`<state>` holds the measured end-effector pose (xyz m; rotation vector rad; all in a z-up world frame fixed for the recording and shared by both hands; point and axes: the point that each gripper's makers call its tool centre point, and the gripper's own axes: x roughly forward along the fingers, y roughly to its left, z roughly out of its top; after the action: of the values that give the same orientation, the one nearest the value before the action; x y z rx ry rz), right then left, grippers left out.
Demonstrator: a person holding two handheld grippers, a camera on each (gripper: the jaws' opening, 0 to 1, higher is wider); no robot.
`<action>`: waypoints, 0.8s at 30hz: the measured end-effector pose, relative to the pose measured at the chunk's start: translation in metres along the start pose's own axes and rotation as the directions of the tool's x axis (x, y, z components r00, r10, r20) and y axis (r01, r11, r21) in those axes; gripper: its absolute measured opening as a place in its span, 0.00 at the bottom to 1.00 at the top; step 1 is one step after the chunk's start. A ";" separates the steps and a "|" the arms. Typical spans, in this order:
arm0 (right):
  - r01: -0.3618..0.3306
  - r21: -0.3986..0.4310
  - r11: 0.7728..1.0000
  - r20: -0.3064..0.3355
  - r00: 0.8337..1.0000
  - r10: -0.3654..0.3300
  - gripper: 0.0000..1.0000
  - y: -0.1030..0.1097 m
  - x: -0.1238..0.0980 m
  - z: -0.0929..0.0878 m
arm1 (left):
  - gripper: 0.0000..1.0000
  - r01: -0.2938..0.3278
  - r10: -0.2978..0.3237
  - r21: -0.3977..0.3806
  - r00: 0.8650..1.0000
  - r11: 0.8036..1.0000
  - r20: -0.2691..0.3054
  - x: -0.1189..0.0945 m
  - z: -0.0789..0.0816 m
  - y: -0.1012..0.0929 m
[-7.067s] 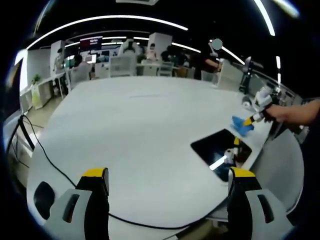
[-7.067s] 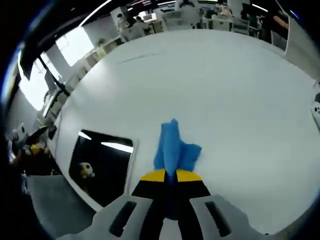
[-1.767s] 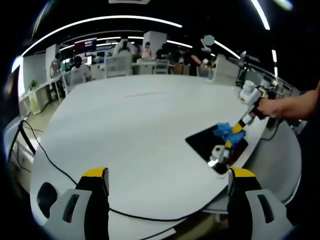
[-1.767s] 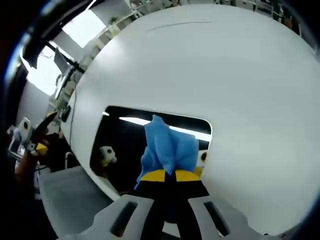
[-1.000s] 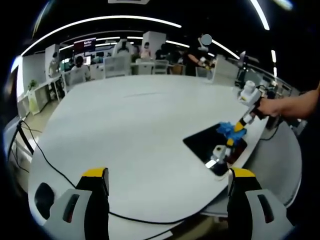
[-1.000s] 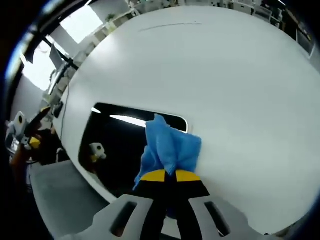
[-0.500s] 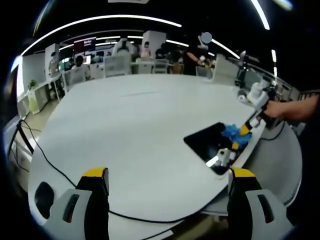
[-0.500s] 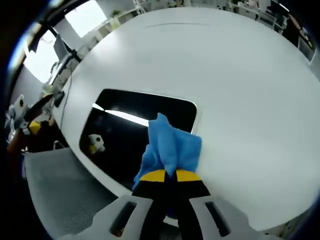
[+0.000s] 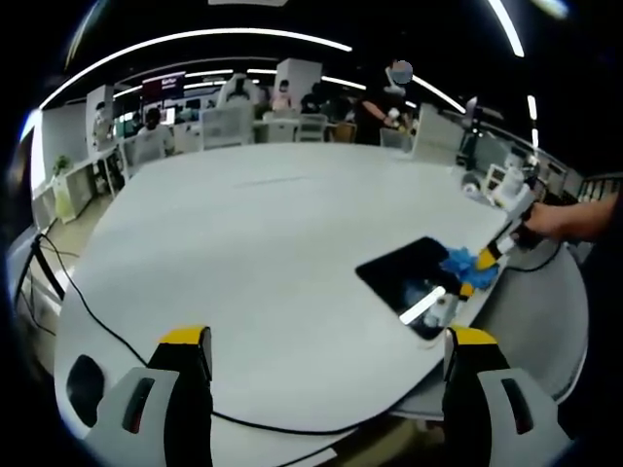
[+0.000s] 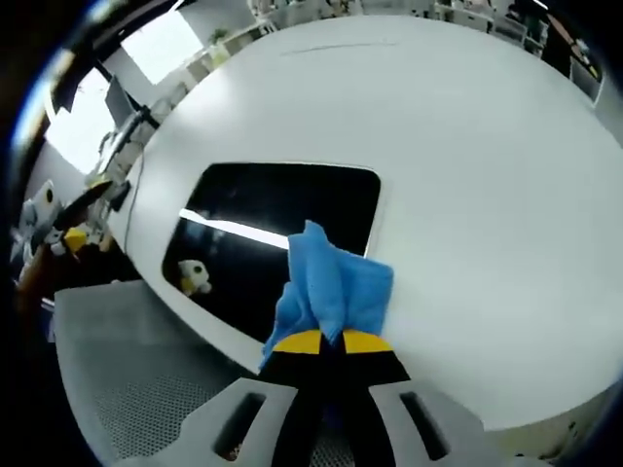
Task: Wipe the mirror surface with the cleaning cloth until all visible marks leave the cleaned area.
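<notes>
Just ahead of the right gripper (image 10: 323, 342), jaws closed tight on it, sits the blue cleaning cloth (image 10: 331, 287) — bunched, standing up from the jaw tips, its free end fanned over the near corner of the mirror (image 10: 282, 219). Mirror lies flat on the white table (image 10: 467, 165), ahead and to the left of this gripper, close to the table edge that runs beneath the jaws.

Left gripper (image 9: 326, 341): jaws wide apart, holding nothing, hanging above the table well short of the mirror (image 9: 409, 277). From that side the cloth (image 9: 458, 263) and right gripper (image 9: 492, 248) sit at the mirror's far right end, a person's hand (image 9: 555, 219) behind them.

Risks, as judged:
- Cloth is at the mirror's corner, next to the table edge. A stroke carried further off the glass wipes bare table, not marks; pressure at that corner could nudge the mirror toward the edge.
- Cloth is bunched, so contact patch looks small (flat contact w/ the glass can't be confirmed) — streaks or missed bands likely unless strokes overlap.
- Reflections (a light strip, a pale gripper shape) sit on the glass and may be misread as marks, or hide real ones. No marks can be made out at this res.

Orientation: mirror is a rounded rectangle. Its long axis runs across the right gripper view, from lower left to upper right, roughly along the near table edge; short sides face left and right of the gripper.
</notes>
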<state>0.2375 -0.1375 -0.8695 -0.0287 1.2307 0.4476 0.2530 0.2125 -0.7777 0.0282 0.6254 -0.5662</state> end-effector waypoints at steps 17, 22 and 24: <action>-0.015 0.070 0.997 -0.025 1.000 0.017 0.00 0.026 0.008 0.006 | 1.00 0.003 -0.003 0.007 1.000 1.000 -0.010 -0.003 -0.002 0.002; -0.015 0.027 1.000 -0.042 0.999 0.016 0.00 0.045 0.015 0.014 | 1.00 0.009 -0.009 0.009 1.000 1.000 -0.006 -0.002 0.000 0.003; -0.017 0.027 0.999 -0.042 0.999 0.019 0.00 0.050 0.017 0.016 | 1.00 0.010 -0.010 0.009 1.000 1.000 -0.002 -0.002 0.001 0.003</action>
<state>0.2389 -0.0826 -0.8690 -0.0040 1.2796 0.4480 0.2542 0.2159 -0.7764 0.0343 0.6246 -0.5791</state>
